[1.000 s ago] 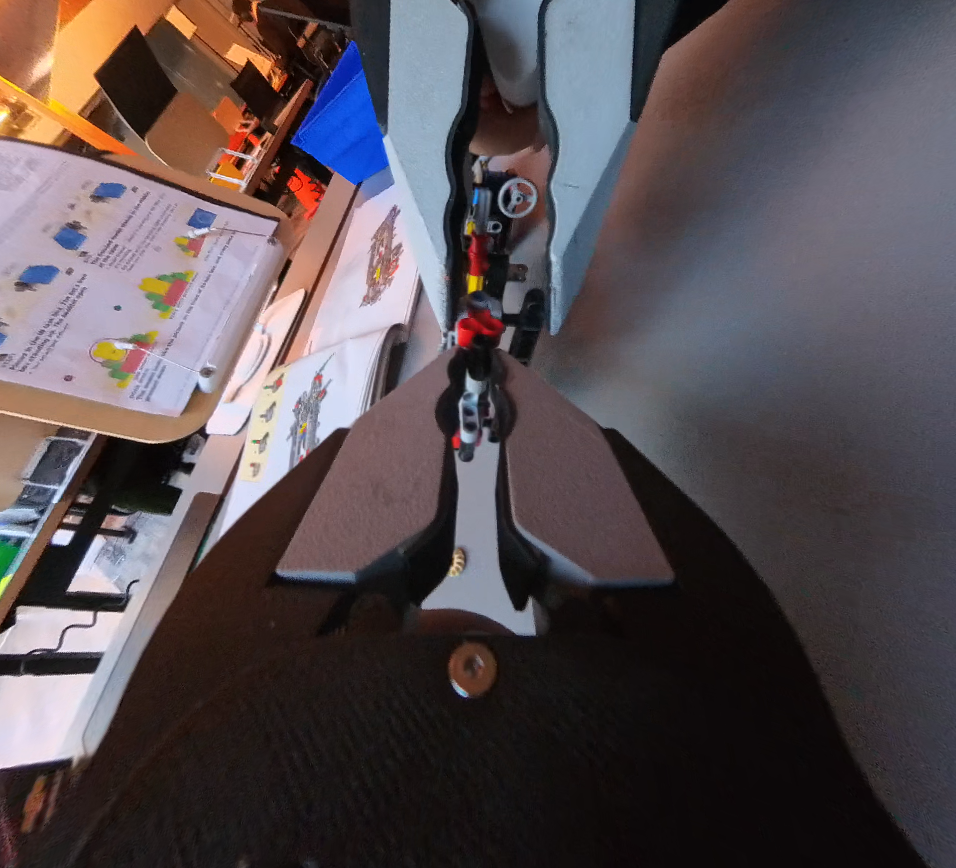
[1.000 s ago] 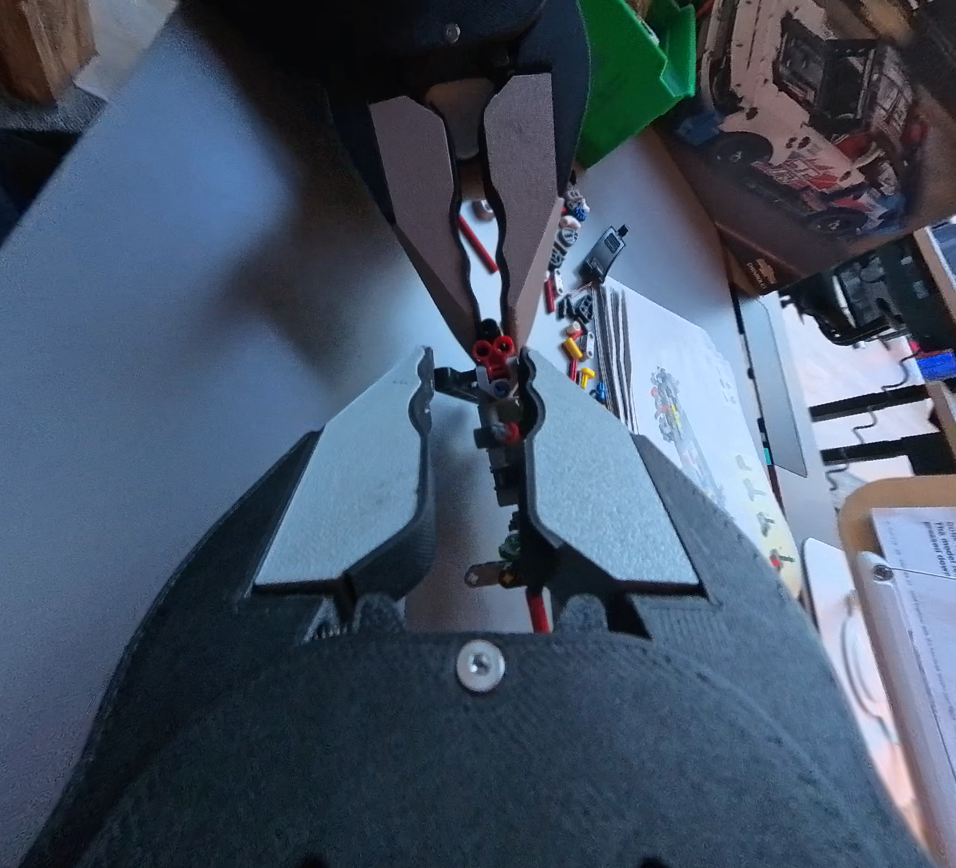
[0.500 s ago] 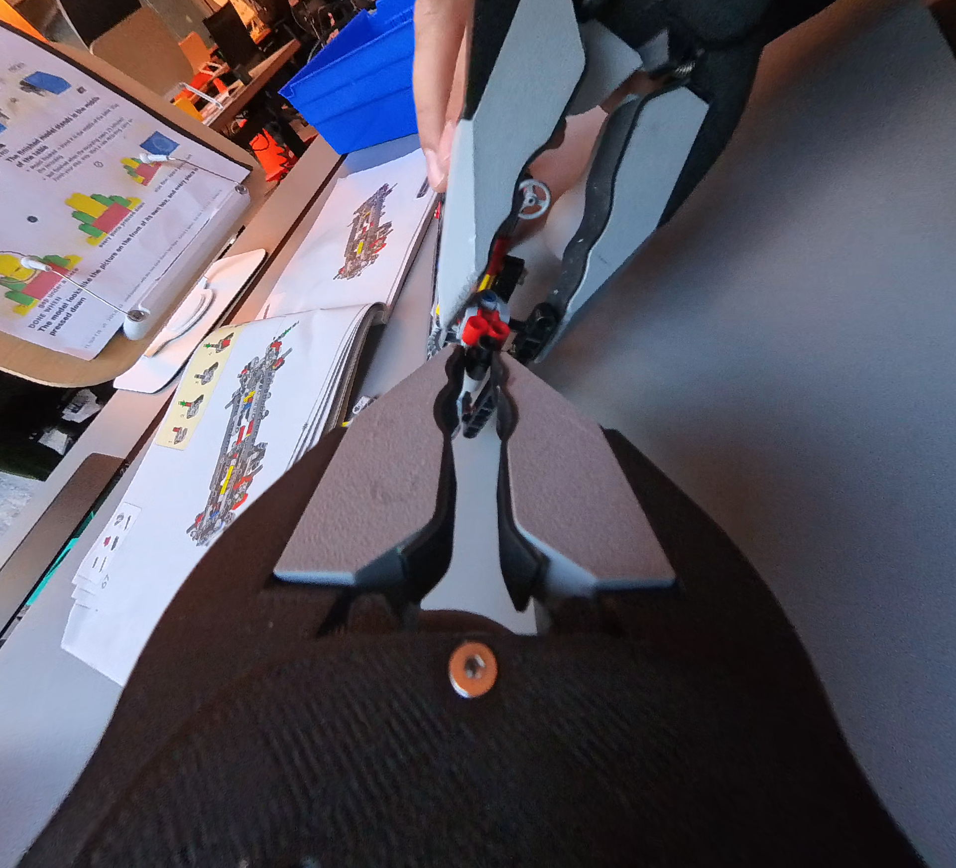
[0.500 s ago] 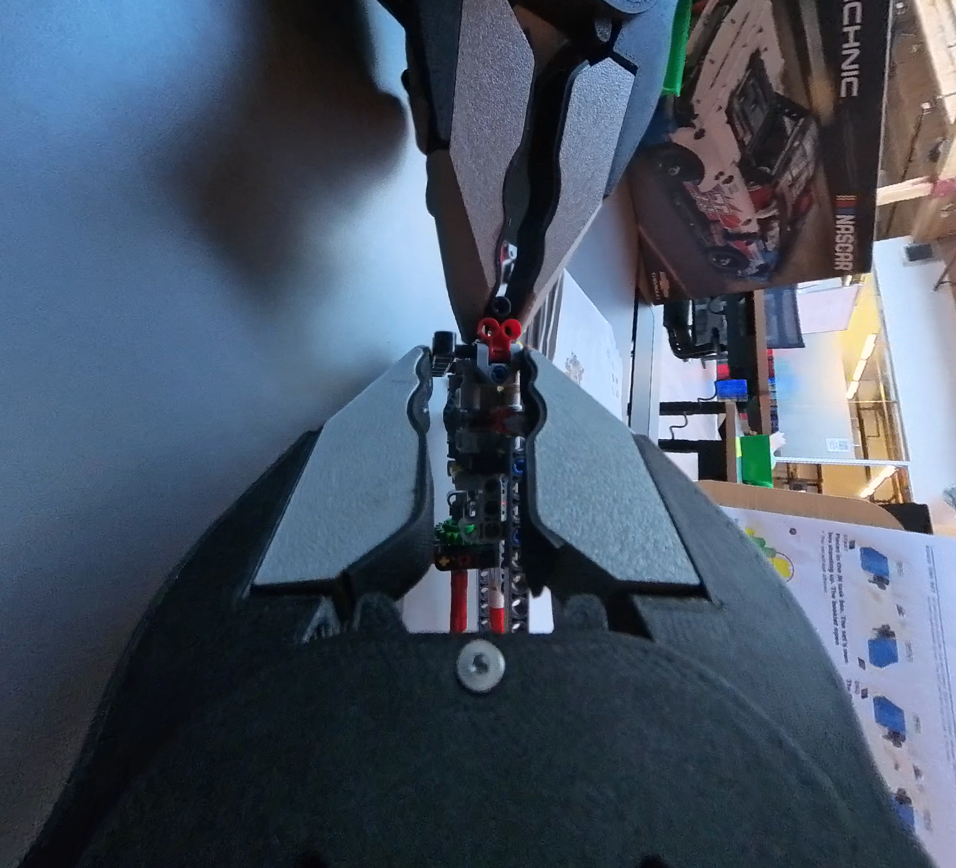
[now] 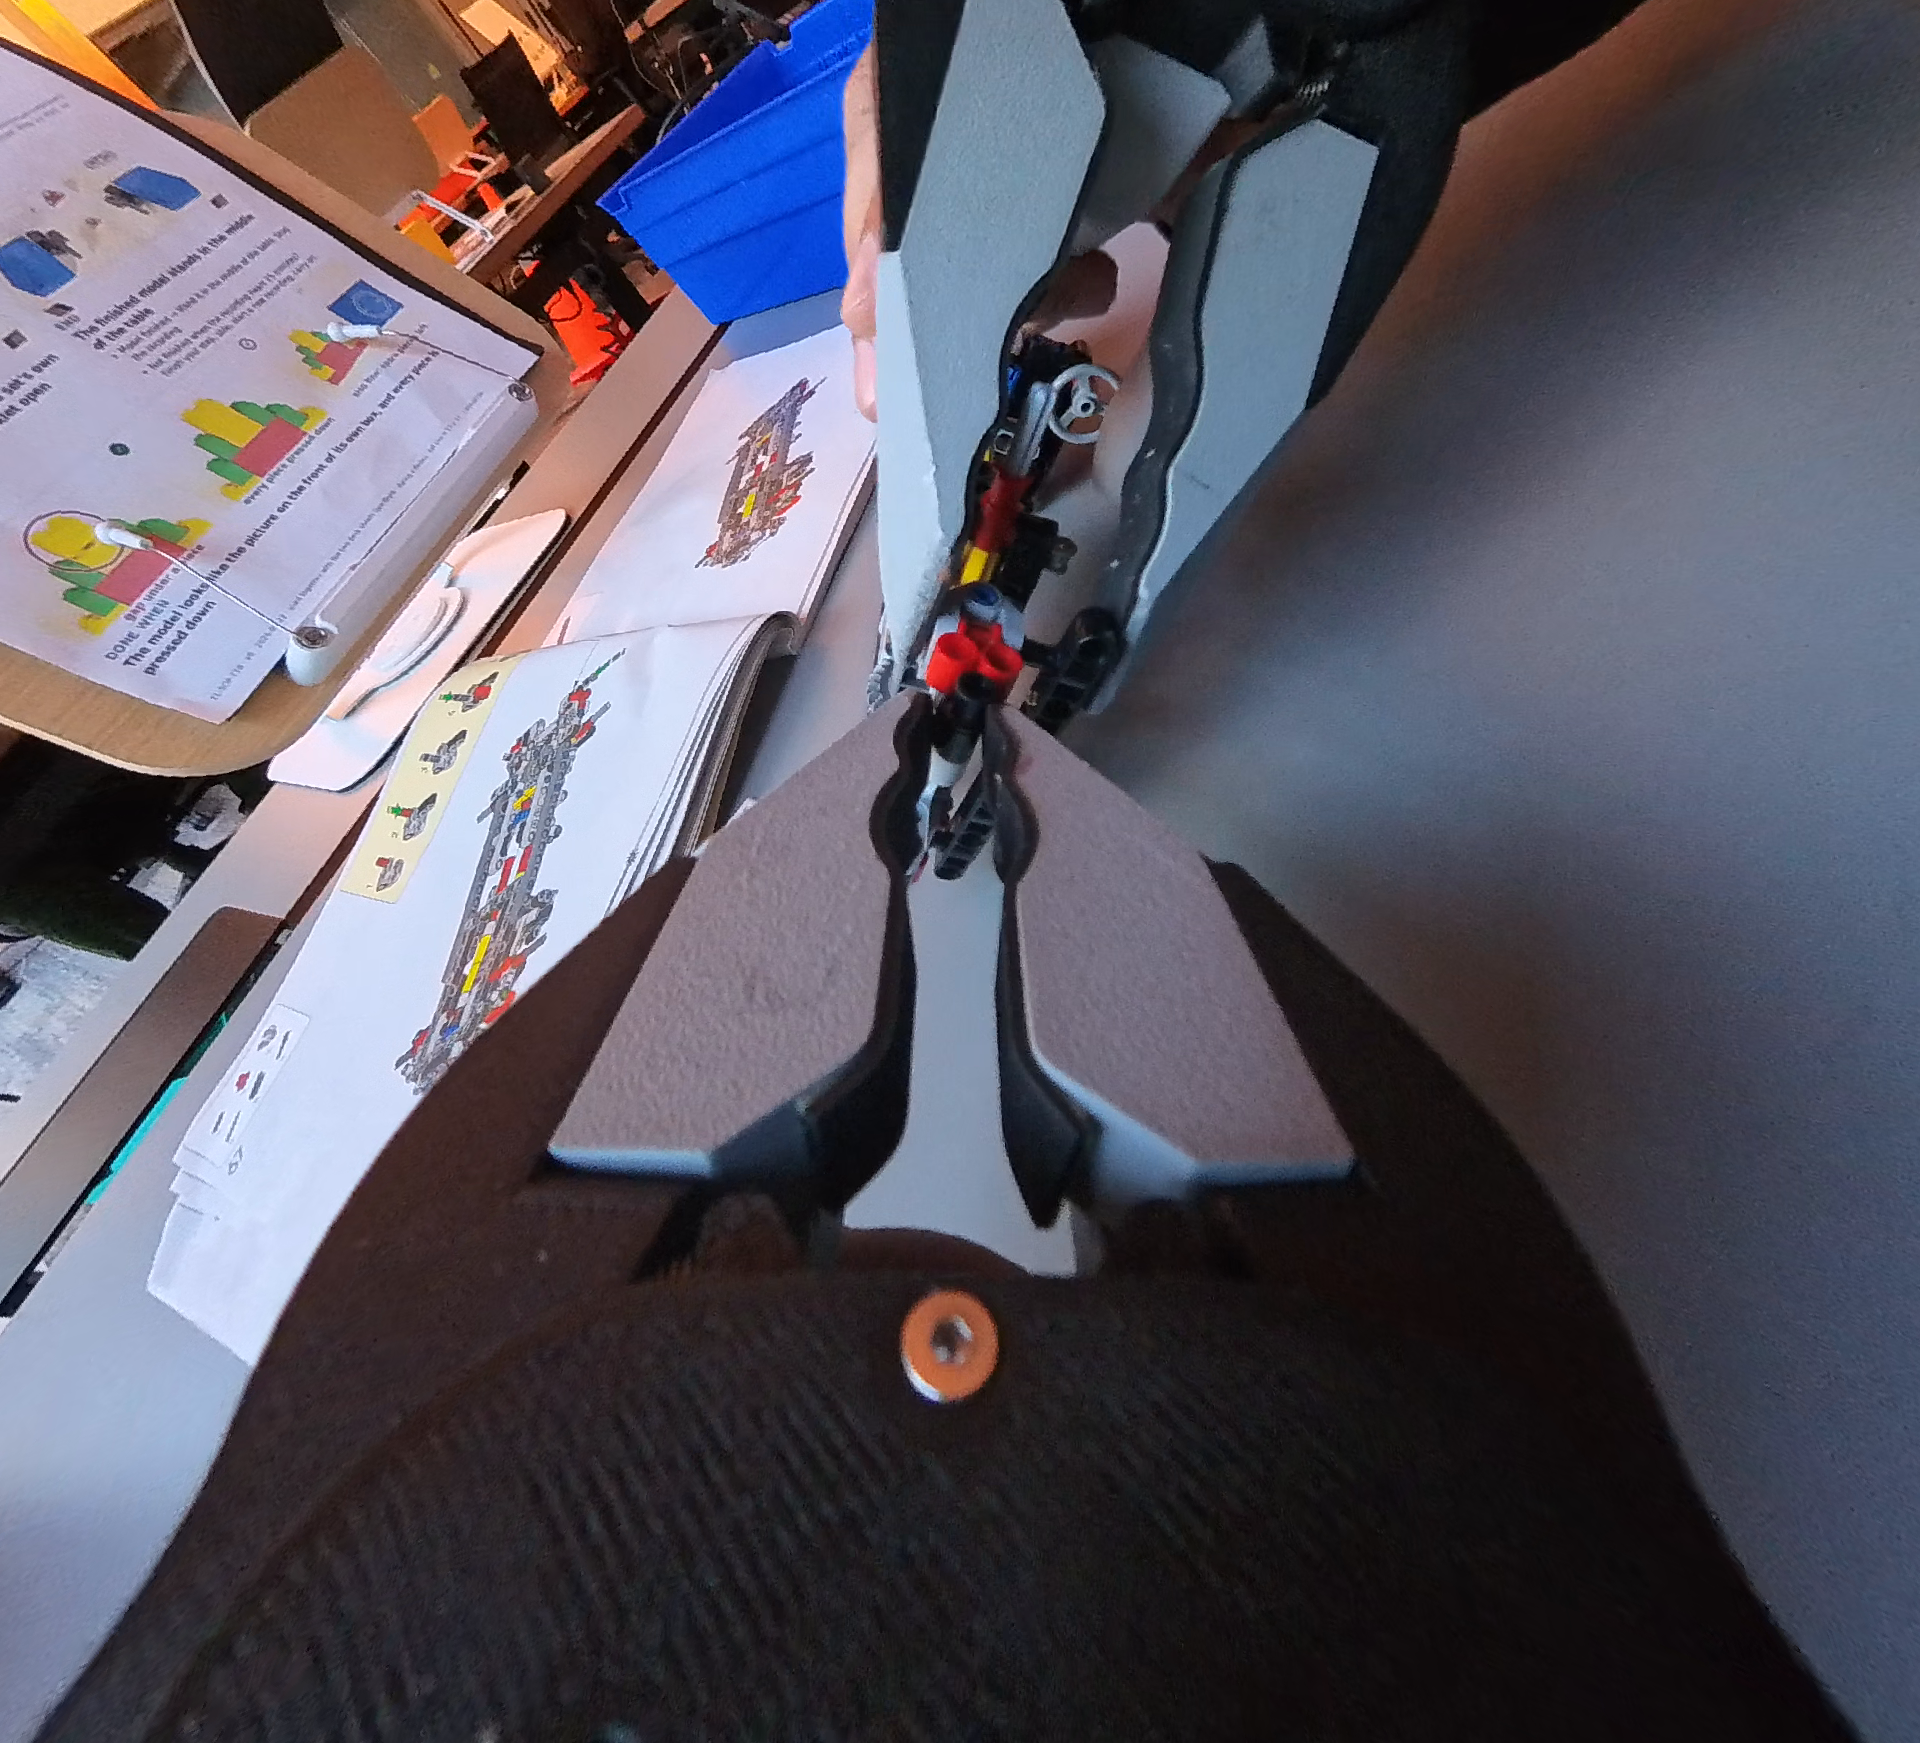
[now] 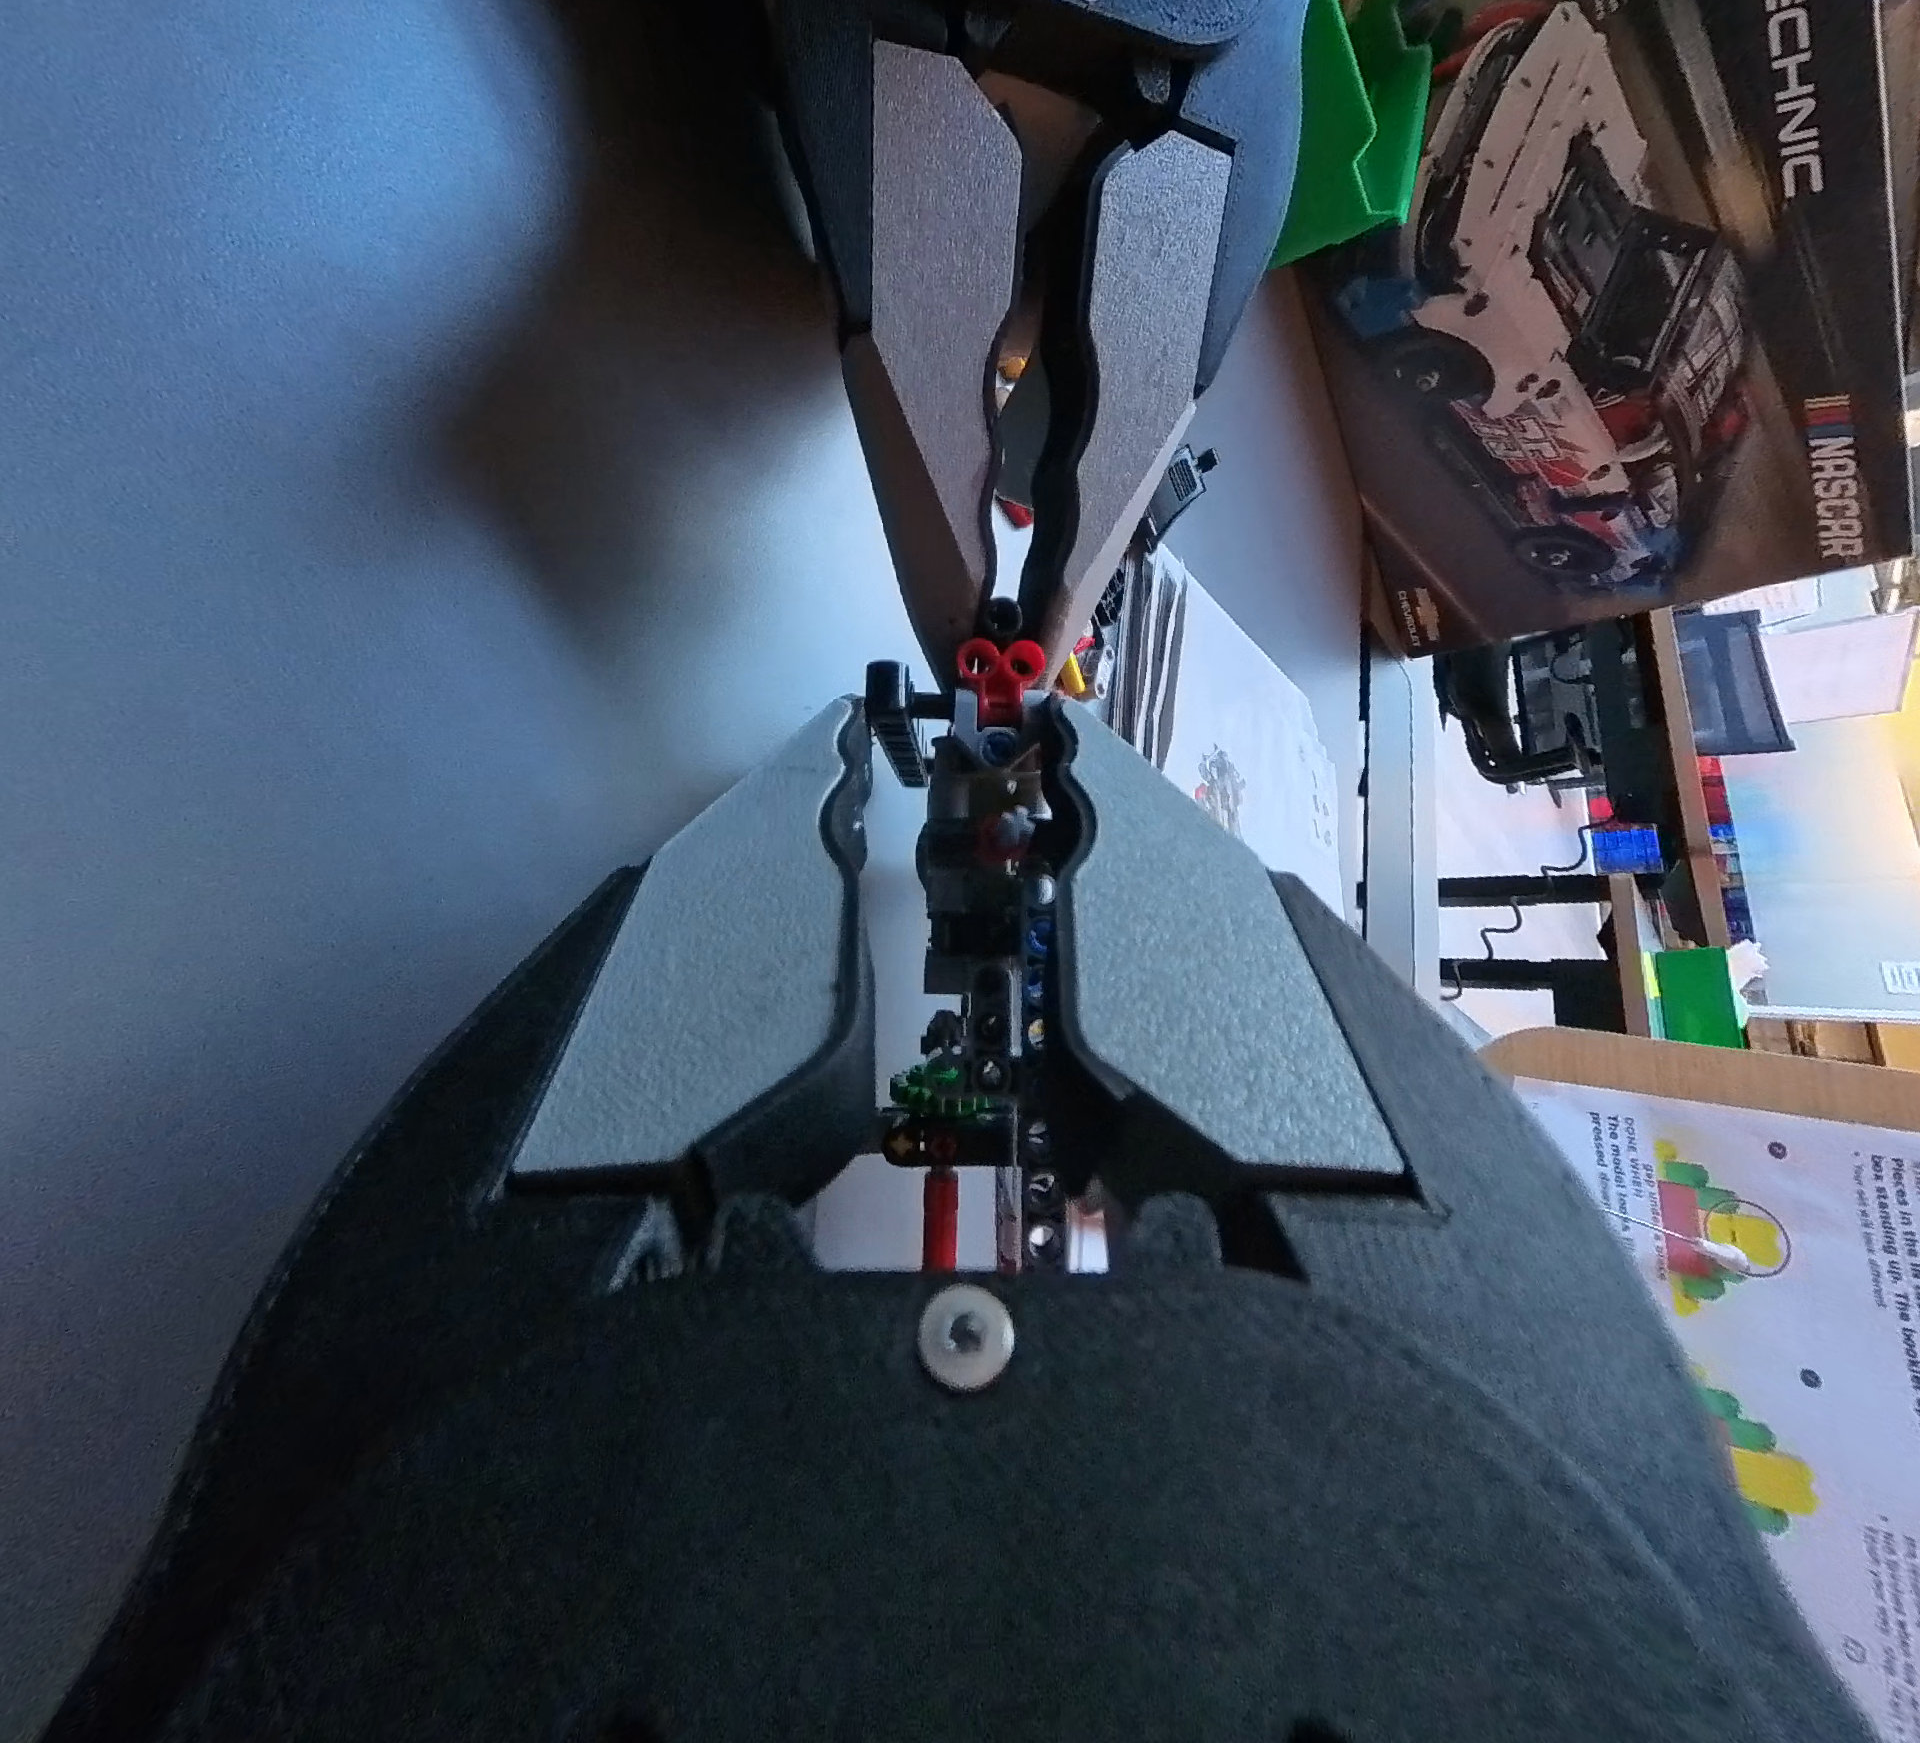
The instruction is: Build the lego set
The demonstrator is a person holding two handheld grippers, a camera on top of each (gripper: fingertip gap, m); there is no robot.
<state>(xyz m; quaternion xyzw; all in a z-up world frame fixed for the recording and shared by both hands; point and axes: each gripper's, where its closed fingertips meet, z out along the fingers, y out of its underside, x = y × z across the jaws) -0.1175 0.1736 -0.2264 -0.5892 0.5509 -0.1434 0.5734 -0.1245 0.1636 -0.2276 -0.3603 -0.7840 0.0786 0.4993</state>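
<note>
Left wrist view, straight ahead: long brick-built assembly (image 5: 997,530) of grey, black, red and yellow parts, carried clear of the grey table (image 5: 1558,654) in the right gripper (image 6: 961,737), lengthwise between its fingers. Moderately parted jaws there, one pad flat along the assembly's side, the other meeting a black beam (image 5: 1081,665) that sticks out sideways. At the near end, a red double-hole connector (image 6: 1000,663), almost touching the left gripper (image 5: 951,758). Narrow jaws on that one, pinching a small black pin piece (image 5: 961,820) with a pale stem, its tip right at the connector. Probably light and stiff along its length, yet fragile at the press-fit joints: likely to shed the steering wheel (image 5: 1081,410) or the outer beam if squeezed or twisted there. Best taken across the solid middle frame, not by protruding bits. Behind the right gripper, part of a hand (image 5: 857,166). Farther out on the table, an open instruction booklet (image 5: 520,862), a blue bin (image 5: 748,187), a printed sheet on a wooden board (image 5: 208,394); in the right wrist view, a green bin (image 6: 1340,83) and a car-model box (image 6: 1610,239).
</note>
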